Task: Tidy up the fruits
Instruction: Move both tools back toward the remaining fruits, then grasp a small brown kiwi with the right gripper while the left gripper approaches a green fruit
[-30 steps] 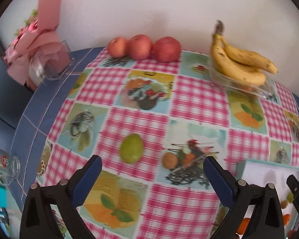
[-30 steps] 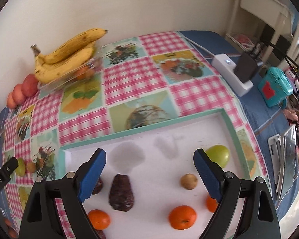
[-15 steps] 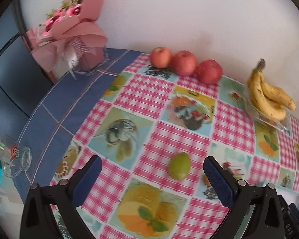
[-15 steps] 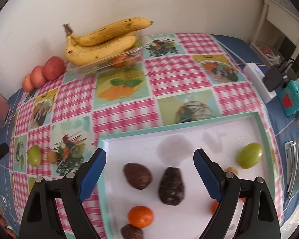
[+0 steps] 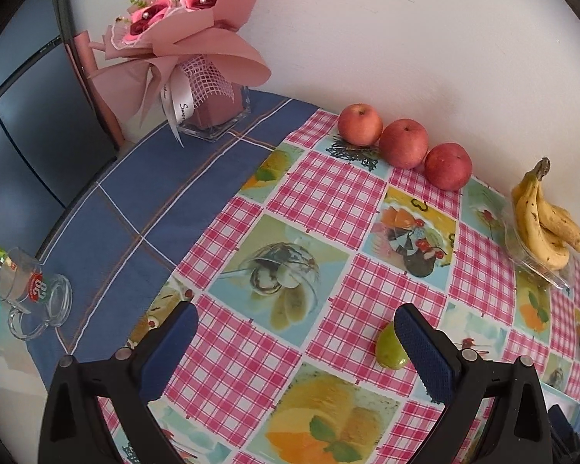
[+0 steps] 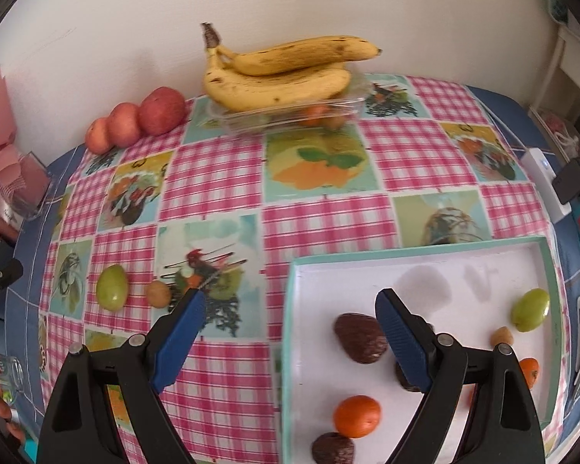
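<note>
A green fruit [image 5: 389, 348] lies on the checked tablecloth, just left of my left gripper's right fingertip; it also shows in the right wrist view [image 6: 112, 288] beside a small brown fruit [image 6: 158, 293]. My left gripper [image 5: 295, 323] is open and empty above the cloth. My right gripper [image 6: 290, 309] is open and empty over the left edge of a white tray [image 6: 413, 255]. The tray holds dark avocados [image 6: 359, 337], an orange [image 6: 356, 415], a green fruit [image 6: 529, 309] and a small brown fruit [image 6: 502, 335].
Three red apples [image 5: 404, 143] line the wall. Bananas [image 6: 278, 73] rest on a clear plastic box. A pink bouquet in a glass vase [image 5: 189, 58] stands at the far left. A glass mug [image 5: 31, 294] sits on the blue cloth. A white charger [image 6: 543, 178] lies right.
Both grippers have swung left. The green fruit has slid from the middle of the left view to its right fingertip. The tray has slid to the right in the right view.
</note>
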A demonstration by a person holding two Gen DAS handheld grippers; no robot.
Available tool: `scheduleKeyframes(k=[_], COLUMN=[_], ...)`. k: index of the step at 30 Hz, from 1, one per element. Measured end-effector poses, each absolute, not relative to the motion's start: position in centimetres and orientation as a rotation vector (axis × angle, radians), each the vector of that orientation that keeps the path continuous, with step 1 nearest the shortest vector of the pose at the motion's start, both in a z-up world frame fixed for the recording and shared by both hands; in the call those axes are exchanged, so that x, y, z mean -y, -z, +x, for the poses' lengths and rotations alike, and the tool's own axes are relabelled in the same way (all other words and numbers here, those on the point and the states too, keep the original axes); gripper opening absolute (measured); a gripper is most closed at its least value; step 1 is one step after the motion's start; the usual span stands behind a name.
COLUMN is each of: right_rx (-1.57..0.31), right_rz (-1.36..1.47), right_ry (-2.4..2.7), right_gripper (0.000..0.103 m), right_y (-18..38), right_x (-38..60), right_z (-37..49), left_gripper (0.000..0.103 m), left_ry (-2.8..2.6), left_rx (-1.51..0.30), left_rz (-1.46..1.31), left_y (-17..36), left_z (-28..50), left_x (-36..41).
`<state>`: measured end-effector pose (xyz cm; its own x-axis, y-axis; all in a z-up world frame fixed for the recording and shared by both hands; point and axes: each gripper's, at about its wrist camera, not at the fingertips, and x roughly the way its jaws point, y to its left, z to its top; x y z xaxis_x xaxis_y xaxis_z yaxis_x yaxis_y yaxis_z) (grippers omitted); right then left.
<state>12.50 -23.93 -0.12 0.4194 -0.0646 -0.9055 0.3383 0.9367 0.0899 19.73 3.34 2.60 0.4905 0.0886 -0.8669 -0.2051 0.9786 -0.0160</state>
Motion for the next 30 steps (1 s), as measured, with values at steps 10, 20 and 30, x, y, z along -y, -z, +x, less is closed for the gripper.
scheduleKeyframes(k=[10,20,30], right_rx=[-1.119,-1.141,-1.181], right_rz=[0.237,0.177,0.172], right_ry=[0.213,0.171,0.130], right_gripper=[0.090,0.090,0.090], right_y=[0.4,1.3,3.6], right_x=[20.9,18.2,16.9], right_z=[13.5,14.4,15.2], left_gripper=[0.103,0.103,0.102], left_ry=[-0.174,-0.123,-0.098], left_rx=[-1.063,-1.082,-1.133], left_rz=[-0.123,-0.169,-0.219], left_y=[-1.8,-0.8,2.1], left_z=[20.2,20.7,21.5], left_x=[-4.0,-3.4,-2.3])
